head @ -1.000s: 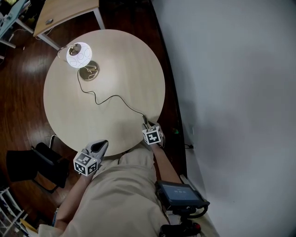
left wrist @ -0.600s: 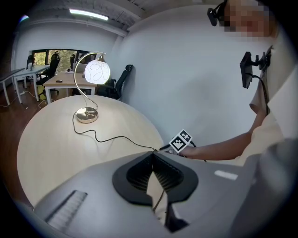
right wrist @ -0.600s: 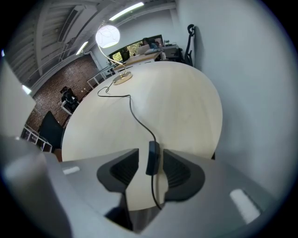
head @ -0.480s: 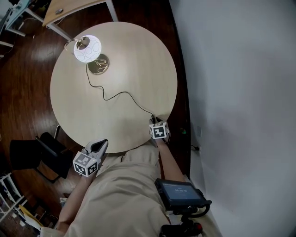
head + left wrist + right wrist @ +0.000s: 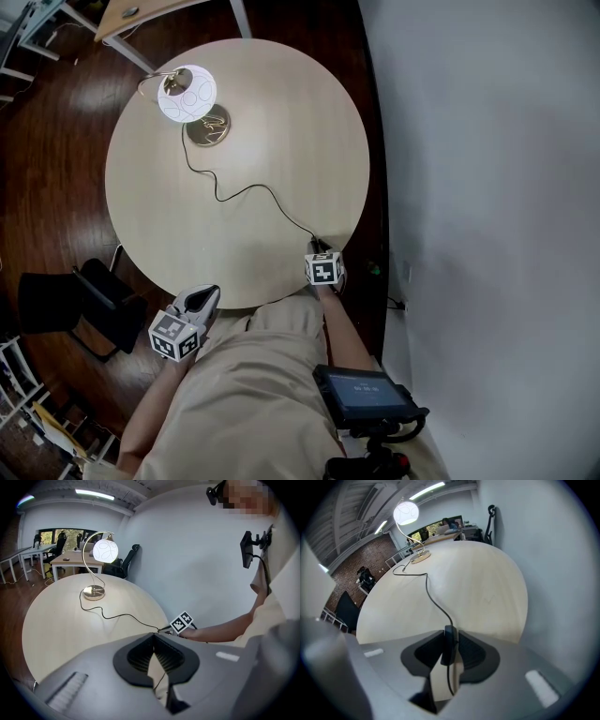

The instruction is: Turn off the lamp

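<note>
Black cord switch (image 5: 449, 645), lower middle, is squeezed by the closing right gripper (image 5: 450, 637) to darken the glowing white ball lamp (image 5: 406, 513); the empty left gripper (image 5: 153, 639) is held shut.

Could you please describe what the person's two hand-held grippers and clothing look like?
Both the left hand-held gripper and the right hand-held gripper have smooth grey bodies, black ribbed pads and a white cube bearing black square markers. The person wears beige clothing, and the forearms are bare.
</note>
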Demonstrator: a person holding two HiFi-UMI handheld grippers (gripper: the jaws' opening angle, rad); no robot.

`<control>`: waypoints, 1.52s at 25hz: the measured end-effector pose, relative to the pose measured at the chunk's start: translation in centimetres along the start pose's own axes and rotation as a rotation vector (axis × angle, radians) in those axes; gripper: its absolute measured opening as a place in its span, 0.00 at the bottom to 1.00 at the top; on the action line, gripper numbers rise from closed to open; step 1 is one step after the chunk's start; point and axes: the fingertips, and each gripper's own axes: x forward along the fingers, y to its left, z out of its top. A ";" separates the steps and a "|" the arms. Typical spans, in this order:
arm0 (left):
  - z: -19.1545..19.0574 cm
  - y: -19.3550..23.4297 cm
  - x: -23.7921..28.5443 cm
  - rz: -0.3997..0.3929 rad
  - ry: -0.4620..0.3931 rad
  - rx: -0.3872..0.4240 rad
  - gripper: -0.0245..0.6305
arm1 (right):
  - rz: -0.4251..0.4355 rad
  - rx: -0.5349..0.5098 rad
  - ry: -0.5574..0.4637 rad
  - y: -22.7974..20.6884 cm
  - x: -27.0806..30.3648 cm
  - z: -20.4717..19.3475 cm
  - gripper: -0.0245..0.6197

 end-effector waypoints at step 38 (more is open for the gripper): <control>-0.1 0.8 0.3 0.013 -0.004 -0.043 0.04 | -0.110 0.078 0.050 -0.7 -0.1 -0.6 0.23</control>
